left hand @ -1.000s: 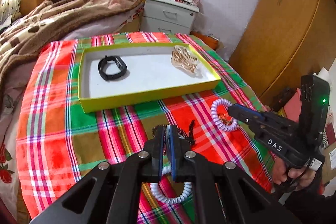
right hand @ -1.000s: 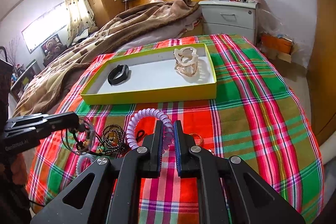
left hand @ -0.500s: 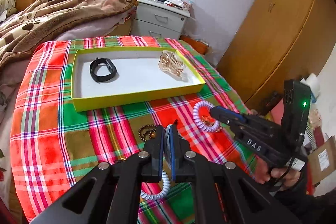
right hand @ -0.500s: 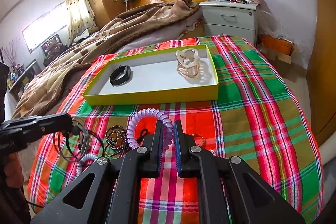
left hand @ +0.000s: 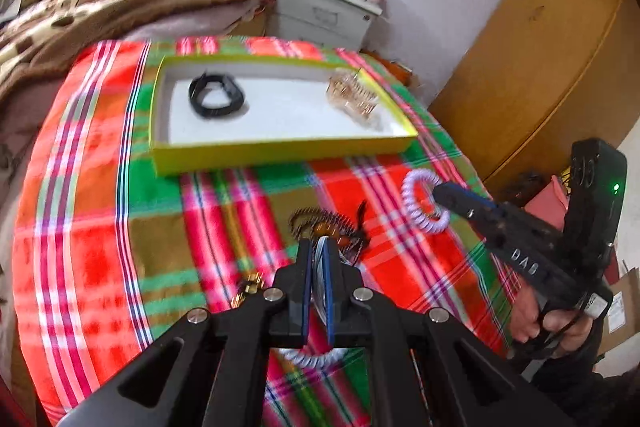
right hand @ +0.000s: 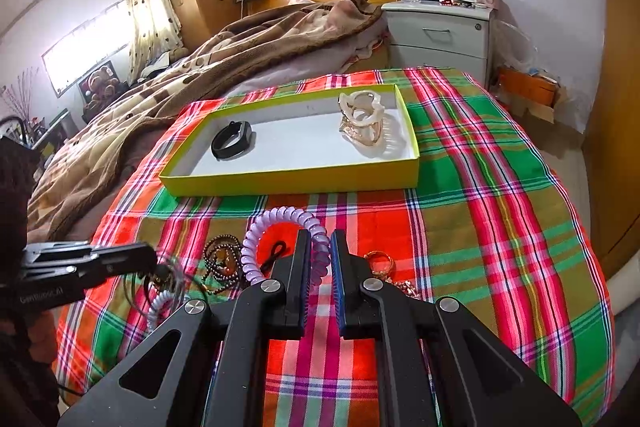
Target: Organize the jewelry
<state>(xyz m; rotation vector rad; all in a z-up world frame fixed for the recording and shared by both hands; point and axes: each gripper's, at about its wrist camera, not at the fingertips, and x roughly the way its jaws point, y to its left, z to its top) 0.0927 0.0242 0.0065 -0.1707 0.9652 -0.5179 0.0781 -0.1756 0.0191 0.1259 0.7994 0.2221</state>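
Right hand-held gripper (right hand: 320,255) is clamped on a lilac spiral coil band (right hand: 280,223), whose loop arches up and away from the jaws toward the yellow tray (right hand: 288,181). From the left wrist view the same band (left hand: 420,199) reads as a ring standing off the tip of that gripper (left hand: 444,193), just this side of the tray's near right corner (left hand: 400,143). The left hand-held gripper (left hand: 318,251) has its jaws together on a pale spiral coil band (left hand: 316,355), which sags in a curve below the fingers; the right wrist view shows it (right hand: 160,303) dangling from that gripper (right hand: 160,269) with thin dark wire loops beside it, a detail the blurred left view does not give. A dark beaded chain (right hand: 222,255) lies on the plaid cloth (right hand: 480,227) between the two grippers, nearer than the tray; gold pieces (right hand: 380,261) right of the right gripper show clearly only in the right view. Inside the tray a black wristband (right hand: 233,140) lies at its left end, and a pale gold claw clip (right hand: 366,125) at its right end, teeth toward the near right corner. The tray's long axis runs across both views.
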